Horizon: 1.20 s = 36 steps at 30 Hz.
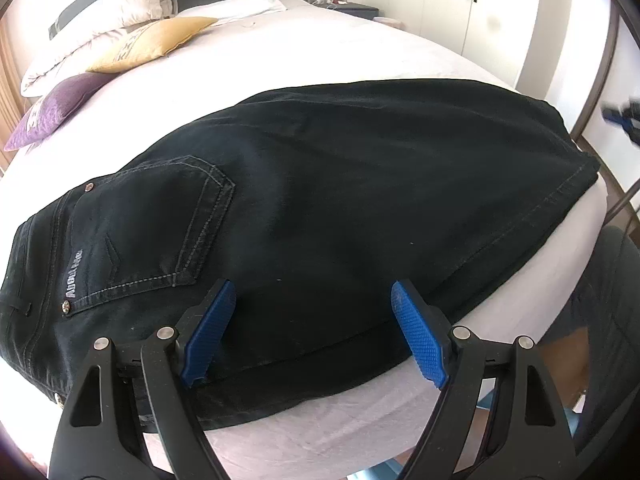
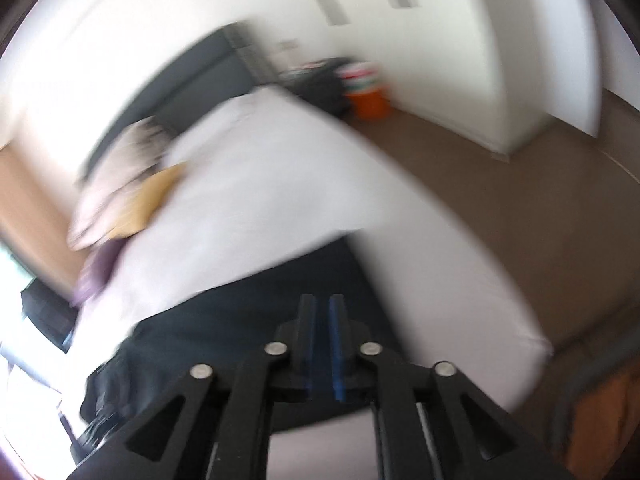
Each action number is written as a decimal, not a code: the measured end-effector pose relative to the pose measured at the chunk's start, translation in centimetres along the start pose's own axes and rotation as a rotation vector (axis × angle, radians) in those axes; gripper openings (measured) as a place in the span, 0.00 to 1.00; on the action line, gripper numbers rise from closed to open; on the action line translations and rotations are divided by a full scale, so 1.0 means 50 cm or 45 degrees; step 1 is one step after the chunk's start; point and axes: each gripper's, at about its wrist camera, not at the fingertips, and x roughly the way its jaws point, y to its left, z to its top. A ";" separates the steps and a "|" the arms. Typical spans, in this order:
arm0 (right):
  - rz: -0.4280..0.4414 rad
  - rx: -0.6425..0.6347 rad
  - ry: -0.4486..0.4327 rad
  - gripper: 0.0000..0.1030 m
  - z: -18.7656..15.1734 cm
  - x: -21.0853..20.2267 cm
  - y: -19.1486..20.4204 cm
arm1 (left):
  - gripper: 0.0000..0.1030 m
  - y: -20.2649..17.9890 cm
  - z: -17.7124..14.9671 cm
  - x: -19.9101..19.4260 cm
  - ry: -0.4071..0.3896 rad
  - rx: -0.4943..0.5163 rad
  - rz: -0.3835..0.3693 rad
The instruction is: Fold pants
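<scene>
Dark denim pants [image 1: 320, 200] lie folded on the white bed [image 1: 340, 52], back pocket [image 1: 148, 224] up at the left, fold edge at the right. My left gripper [image 1: 312, 304] is open, its blue pads spread just above the pants' near edge, holding nothing. The right gripper shows as a blurred blue shape [image 1: 624, 118] at the far right of the left wrist view. In the blurred right wrist view my right gripper [image 2: 322, 308] is shut and empty, raised above the pants [image 2: 240, 332].
Pillows are piled at the bed head: white [image 1: 116, 4], yellow [image 1: 152, 42] and purple [image 1: 56, 108]. White wardrobe doors [image 1: 472, 8] stand beyond the bed. An orange bin [image 2: 370, 104] and brown floor [image 2: 520, 216] lie to the right of the bed.
</scene>
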 end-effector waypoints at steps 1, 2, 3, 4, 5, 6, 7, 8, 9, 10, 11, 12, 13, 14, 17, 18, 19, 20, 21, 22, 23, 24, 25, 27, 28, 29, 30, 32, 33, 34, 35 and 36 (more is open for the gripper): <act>0.061 -0.045 0.030 0.28 -0.005 0.019 0.030 | 0.78 -0.002 -0.002 0.004 0.005 -0.001 0.008; 0.104 -0.090 0.064 0.33 -0.017 0.043 0.057 | 0.79 -0.002 -0.005 0.007 0.006 -0.009 0.013; 0.107 -0.126 0.115 0.40 -0.034 0.075 0.078 | 0.79 -0.001 -0.007 0.008 0.003 -0.018 0.013; 0.091 -0.133 0.194 0.48 -0.053 0.113 0.083 | 0.79 0.001 -0.008 0.006 0.006 -0.024 0.009; 0.059 -0.115 0.293 0.51 -0.072 0.153 0.072 | 0.80 0.000 -0.008 0.004 0.010 -0.022 0.004; -0.034 -0.077 0.395 0.50 -0.094 0.190 0.046 | 0.81 0.001 -0.009 0.002 0.017 -0.014 -0.005; -0.058 -0.012 0.418 0.28 -0.106 0.204 0.015 | 0.81 0.002 -0.008 -0.002 0.023 -0.002 -0.014; -0.052 0.023 0.380 0.17 -0.107 0.195 0.000 | 0.81 0.004 -0.008 -0.014 0.020 0.006 -0.019; -0.083 0.055 0.377 0.08 -0.101 0.183 -0.020 | 0.81 0.010 -0.007 -0.031 -0.001 0.009 -0.025; -0.106 0.050 0.381 0.08 -0.096 0.177 -0.024 | 0.81 0.018 -0.007 -0.046 -0.027 0.007 -0.029; -0.181 0.010 0.375 0.10 -0.080 0.166 -0.020 | 0.81 0.033 0.000 -0.059 -0.062 -0.008 -0.029; -0.262 -0.036 0.357 0.18 -0.066 0.158 -0.008 | 0.81 0.050 0.009 -0.065 -0.082 -0.026 -0.019; -0.289 -0.064 0.336 0.28 -0.056 0.150 0.010 | 0.81 0.070 0.021 -0.065 -0.094 -0.044 -0.003; -0.247 -0.084 0.305 0.31 -0.040 0.143 0.039 | 0.81 0.101 0.036 -0.061 -0.105 -0.067 0.030; -0.011 -0.200 0.282 0.41 -0.009 0.159 0.175 | 0.81 0.175 0.070 -0.044 -0.112 -0.133 0.100; 0.080 -0.251 0.293 0.46 -0.008 0.175 0.229 | 0.81 0.206 0.080 -0.033 -0.101 -0.151 0.123; 0.216 -0.319 0.328 0.53 -0.012 0.203 0.302 | 0.81 0.228 0.087 -0.026 -0.087 -0.157 0.155; 0.318 -0.379 0.362 0.56 -0.022 0.228 0.369 | 0.81 0.257 0.090 -0.019 -0.077 -0.162 0.212; 0.397 -0.437 0.382 0.59 -0.030 0.255 0.434 | 0.81 0.276 0.088 -0.015 -0.067 -0.167 0.237; 0.452 -0.471 0.393 0.60 -0.038 0.275 0.476 | 0.81 0.304 0.082 -0.007 -0.041 -0.183 0.258; 0.537 -0.510 0.415 0.60 -0.049 0.306 0.531 | 0.81 0.336 0.067 0.007 0.008 -0.222 0.292; 0.626 -0.536 0.452 0.60 -0.061 0.347 0.589 | 0.81 0.360 0.048 0.015 0.052 -0.262 0.313; 0.667 -0.541 0.485 0.60 -0.074 0.384 0.628 | 0.81 0.371 0.029 0.019 0.075 -0.293 0.311; 0.720 -0.511 0.609 0.60 -0.108 0.488 0.699 | 0.82 0.389 -0.021 0.012 0.047 -0.360 0.268; 0.739 -0.486 0.686 0.60 -0.129 0.535 0.717 | 0.82 0.394 -0.032 0.006 0.024 -0.365 0.270; 0.729 -0.481 0.718 0.60 -0.143 0.565 0.724 | 0.82 0.395 -0.046 -0.001 0.002 -0.365 0.277; 0.670 -0.491 0.757 0.60 -0.163 0.613 0.724 | 0.82 0.393 -0.053 -0.003 -0.005 -0.369 0.282; 0.566 -0.475 0.806 0.41 -0.176 0.677 0.705 | 0.82 0.398 -0.062 -0.008 -0.011 -0.379 0.286; 0.547 -0.404 0.797 0.13 -0.166 0.700 0.677 | 0.82 0.395 -0.068 -0.009 -0.010 -0.379 0.284; 0.522 -0.345 0.787 0.00 -0.155 0.712 0.655 | 0.82 0.399 -0.071 -0.011 -0.015 -0.383 0.275; 0.442 -0.274 0.733 0.00 -0.135 0.717 0.614 | 0.82 0.399 -0.073 -0.010 -0.018 -0.386 0.269; 0.417 -0.239 0.694 0.00 -0.121 0.716 0.593 | 0.82 0.400 -0.074 -0.009 -0.024 -0.389 0.265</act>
